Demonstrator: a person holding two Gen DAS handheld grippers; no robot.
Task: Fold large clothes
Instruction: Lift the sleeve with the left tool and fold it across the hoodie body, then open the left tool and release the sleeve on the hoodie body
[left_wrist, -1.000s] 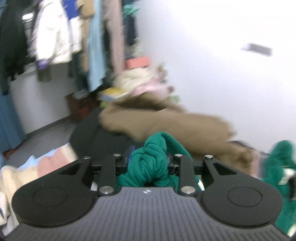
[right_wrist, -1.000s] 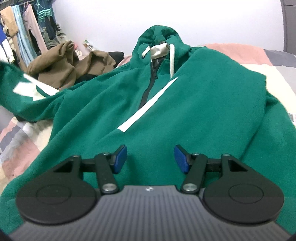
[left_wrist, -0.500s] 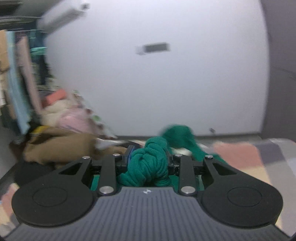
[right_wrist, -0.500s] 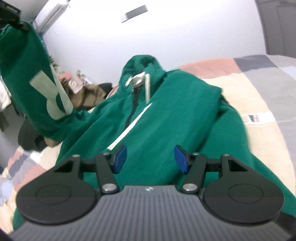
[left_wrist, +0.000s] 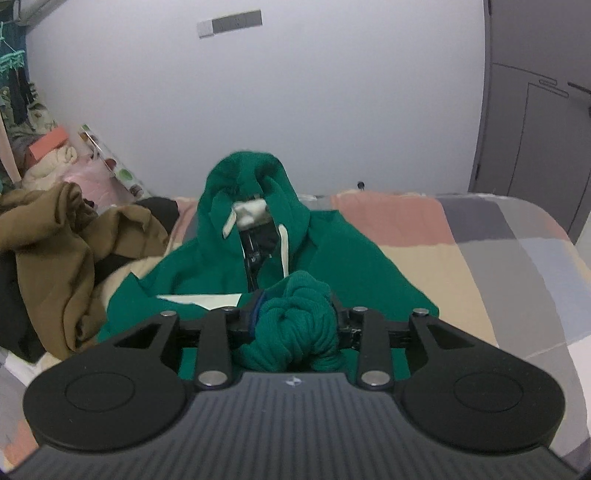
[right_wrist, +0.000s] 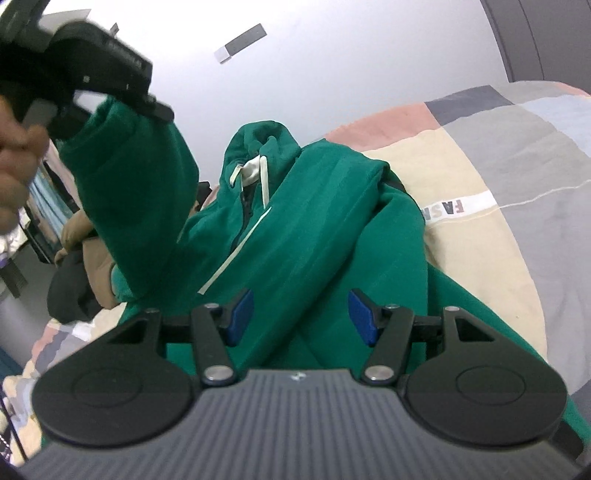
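A green zip hoodie (left_wrist: 347, 258) lies face up on the bed, hood toward the wall; it also shows in the right wrist view (right_wrist: 317, 229). My left gripper (left_wrist: 295, 321) is shut on the bunched cuff of the hoodie's sleeve (left_wrist: 299, 317). In the right wrist view that gripper (right_wrist: 92, 74) holds the sleeve (right_wrist: 133, 192) lifted high at upper left, above the hoodie's chest. My right gripper (right_wrist: 301, 317) is open and empty, just above the hoodie's lower front. The other sleeve (right_wrist: 391, 236) lies folded along the right side.
The bed has a patchwork cover (left_wrist: 498, 251) of pink, beige and grey. A brown garment (left_wrist: 66, 251) and dark clothes are piled at the bed's left. A white wall (left_wrist: 295, 110) stands behind, a grey wardrobe (left_wrist: 543, 129) at right.
My left gripper has swung from facing the clothes rack to facing the hoodie, carrying the sleeve up and over toward the chest. My right gripper stayed open and tilted upward.
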